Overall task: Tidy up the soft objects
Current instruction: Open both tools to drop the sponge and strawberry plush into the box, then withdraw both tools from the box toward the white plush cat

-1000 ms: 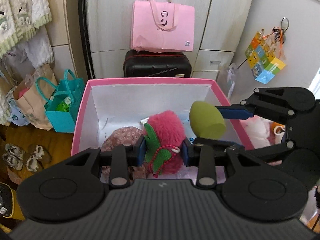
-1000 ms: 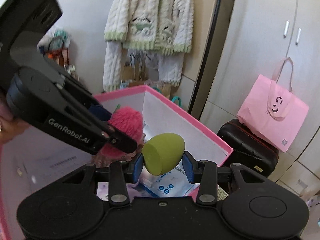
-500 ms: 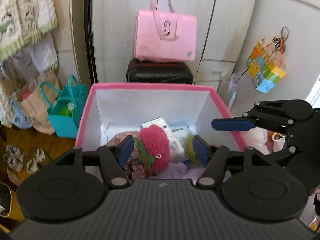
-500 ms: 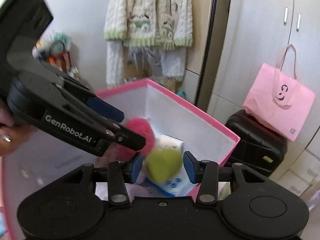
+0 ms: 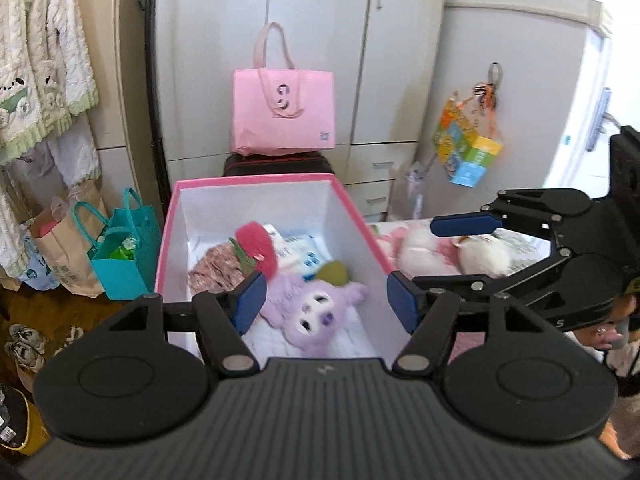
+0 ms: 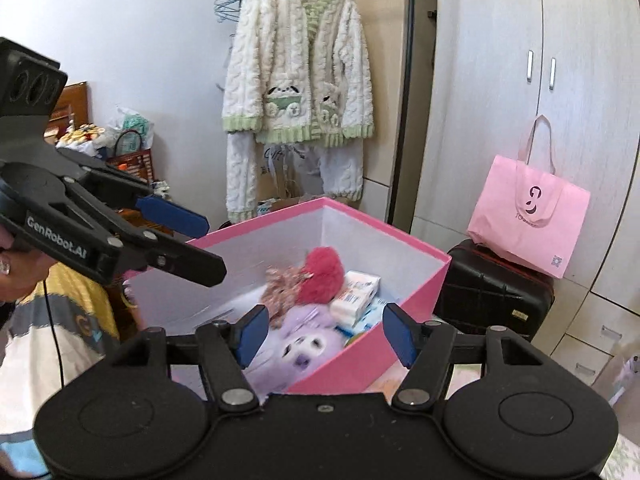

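"GenRobot.AI" stands on the left gripper [image 6: 188,240]; the pink bag's [image 6: 528,220] logo print seems unreadable.

- The pink box [image 5: 276,179] is open on top; nothing covers it in the frame's centre.
- Inside, the purple plush [image 5: 310,306], red pompom [image 5: 256,240] and green sponge [image 5: 334,272] fill the floor.
- Right tongs [image 5: 460,248] hover at right of frame, beside the box's wall.

Colours in frame: mostly pink, purple, black

Cardboard storage box [image 5: 362,224] was pink outside, white inside; round fuzzy plush [image 5: 256,242] was hot pink with green leaf trim; bunny plush toy [image 5: 312,308] was lilac with a white face; egg-shaped sponge [image 5: 334,273] was olive green; gripper finger pads [image 5: 250,306] were blue on black frames; paper tote bag [image 5: 283,112] was pale pink; knitted cardigan [image 6: 298,80] was cream with green trim.
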`<state>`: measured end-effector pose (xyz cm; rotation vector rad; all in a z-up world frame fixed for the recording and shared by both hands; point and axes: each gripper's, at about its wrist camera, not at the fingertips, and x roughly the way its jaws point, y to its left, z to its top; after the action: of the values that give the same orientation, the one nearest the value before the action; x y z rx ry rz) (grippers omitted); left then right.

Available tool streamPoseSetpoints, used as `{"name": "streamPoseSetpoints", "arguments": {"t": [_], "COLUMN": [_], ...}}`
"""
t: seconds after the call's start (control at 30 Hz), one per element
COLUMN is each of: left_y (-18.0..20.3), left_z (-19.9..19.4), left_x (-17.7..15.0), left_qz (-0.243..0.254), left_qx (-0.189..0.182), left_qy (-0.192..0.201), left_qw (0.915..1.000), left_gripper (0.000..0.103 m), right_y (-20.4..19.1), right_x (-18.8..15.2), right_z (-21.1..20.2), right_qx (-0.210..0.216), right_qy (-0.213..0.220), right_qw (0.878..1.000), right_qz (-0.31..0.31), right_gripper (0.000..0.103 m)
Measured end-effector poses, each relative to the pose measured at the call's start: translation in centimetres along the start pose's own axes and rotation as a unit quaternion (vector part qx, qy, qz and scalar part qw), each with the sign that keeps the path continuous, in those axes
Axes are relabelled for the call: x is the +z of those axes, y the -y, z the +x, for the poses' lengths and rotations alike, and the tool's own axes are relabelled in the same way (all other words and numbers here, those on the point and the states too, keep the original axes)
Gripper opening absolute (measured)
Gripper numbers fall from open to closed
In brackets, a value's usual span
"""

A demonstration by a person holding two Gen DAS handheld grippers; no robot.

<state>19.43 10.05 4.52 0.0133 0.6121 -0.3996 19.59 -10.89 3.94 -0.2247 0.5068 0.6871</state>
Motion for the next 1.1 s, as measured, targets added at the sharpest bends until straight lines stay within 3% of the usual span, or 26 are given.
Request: {"name": "streamPoseSetpoints", "arguments": {"t": [0.33,0.57,0.63,0.7,0.8,0.97,1.1], "left_y": [4.0,6.8,7.2,7.8,9.1,11.4,13.0], "left_z": [-5.6,-7.6,-7.6,-7.6,-7.0,-5.5,-3.4], "left_x": [-2.1,-4.1,-4.4,-4.8,-5.2,-6.0,-6.4], "left_qz": [0.041,0.066,0.059,0.062,0.083,0.108,0.121], "left_qx": [-0.027,-0.044,-0.052,-0.053,-0.05,-0.073,-0.087], "left_qy": [-0.026,-0.049,-0.061,-0.066,-0.076,-0.097,-0.128], "left_qw": [0.9984,0.9956,0.9951,0.9945,0.9923,0.9867,0.9805], "left_gripper": [0.069,0.069,0.072,0.083,0.086,0.093,0.095], "right_y": [-3.9,-4.6,-4.3,-4.0,-3.5,-2.7,-1.8], "right_x": [-0.3,-2.0,-2.9,-4.0,-5.7,-8.6,-10.7], "right_z": [-5.8,-9.4,-10.4,-11.4,-12.7,-14.0,-14.9], "right_qx": [0.005,0.004,0.003,-0.002,-0.017,-0.062,-0.073], "right_qy": [-0.027,-0.039,-0.045,-0.053,-0.062,-0.08,-0.085], "right_qw": [1.0,0.999,0.999,0.998,0.997,0.994,0.993], "right_qz": [-0.014,0.011,0.025,0.031,0.039,0.047,0.044], "right_gripper": [0.071,0.08,0.083,0.084,0.084,0.088,0.089]}}
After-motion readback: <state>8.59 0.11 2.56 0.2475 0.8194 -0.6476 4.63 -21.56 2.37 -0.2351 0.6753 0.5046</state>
